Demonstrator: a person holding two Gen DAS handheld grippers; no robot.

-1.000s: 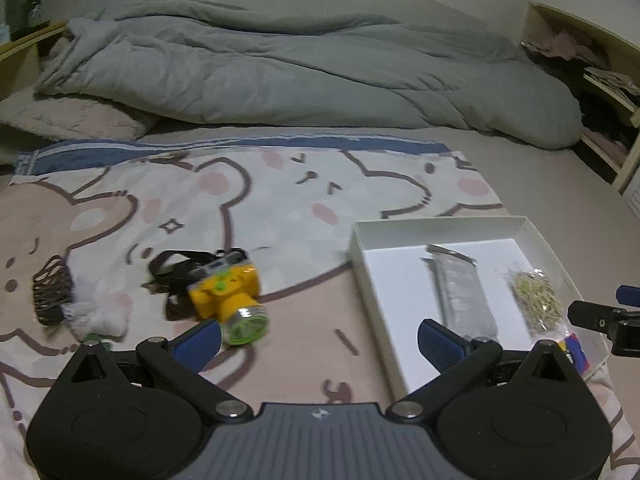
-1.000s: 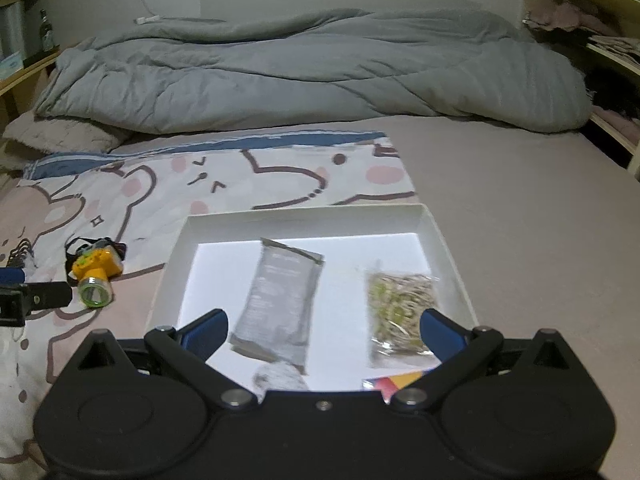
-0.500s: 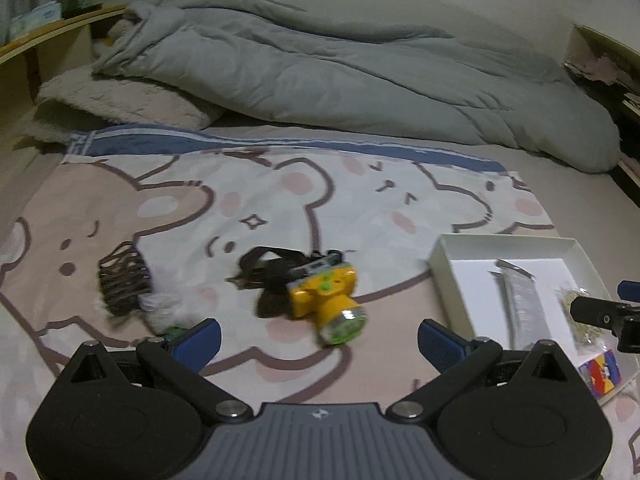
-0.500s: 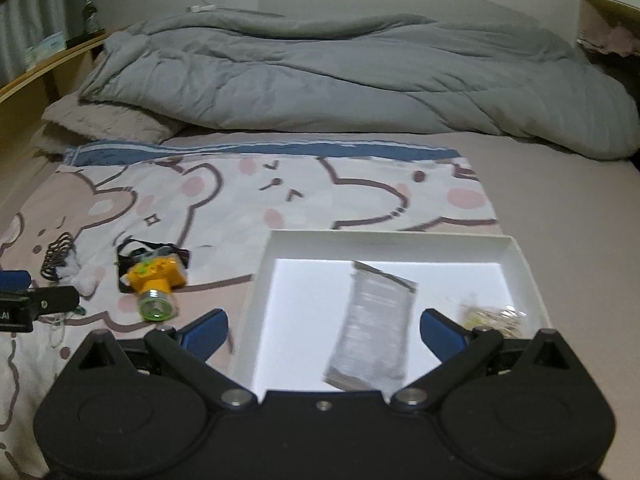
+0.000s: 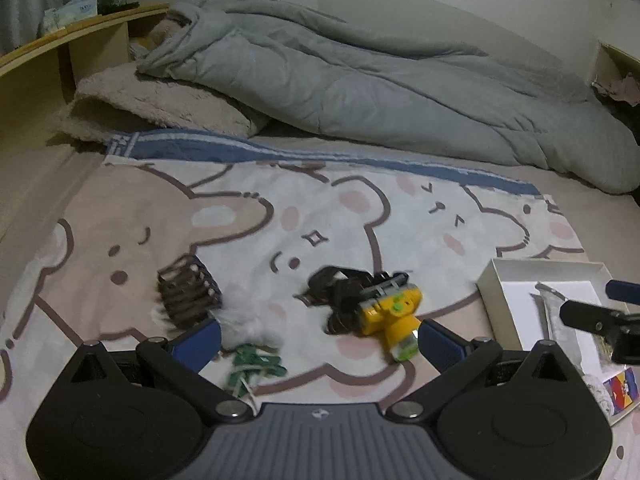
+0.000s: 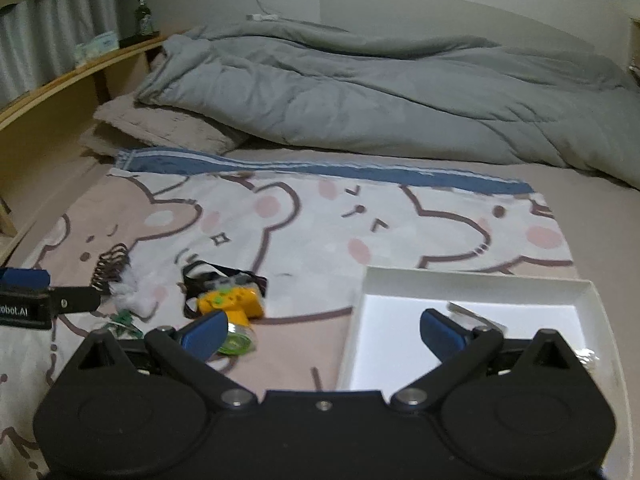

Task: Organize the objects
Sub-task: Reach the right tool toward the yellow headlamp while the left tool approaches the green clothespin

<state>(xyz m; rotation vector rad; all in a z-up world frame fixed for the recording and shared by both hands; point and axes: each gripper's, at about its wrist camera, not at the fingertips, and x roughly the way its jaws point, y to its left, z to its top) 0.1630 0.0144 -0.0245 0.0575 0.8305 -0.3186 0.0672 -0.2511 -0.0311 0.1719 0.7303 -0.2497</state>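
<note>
Left wrist view: left gripper [image 5: 318, 338], jaws wide apart and empty, hovers low over the bear-print blanket [image 5: 240, 216] on the bed. Loose items lie between and just ahead of its fingers — yellow headlamp [image 5: 390, 312] with its black strap [image 5: 338, 284] bunched behind it, white fluffy tuft [image 5: 248, 320], green trinket [image 5: 252, 368], dark wire coil [image 5: 188, 296]. All rest unsorted on the blanket, apart from the box.

Right wrist view: right gripper [image 6: 324, 330], likewise spread and holding nothing, straddles the near left edge of the white box [image 6: 472, 278]. A silver packet [image 6: 472, 314] lies inside, mostly hidden behind the right finger; further contents at the box's near right corner are too blurred to name.

Judgement: the box serves as the collecting point, some items already in it. The left gripper's placement over the cluster suggests the headlamp or the tuft is the next pick — which one cannot be told.
</note>
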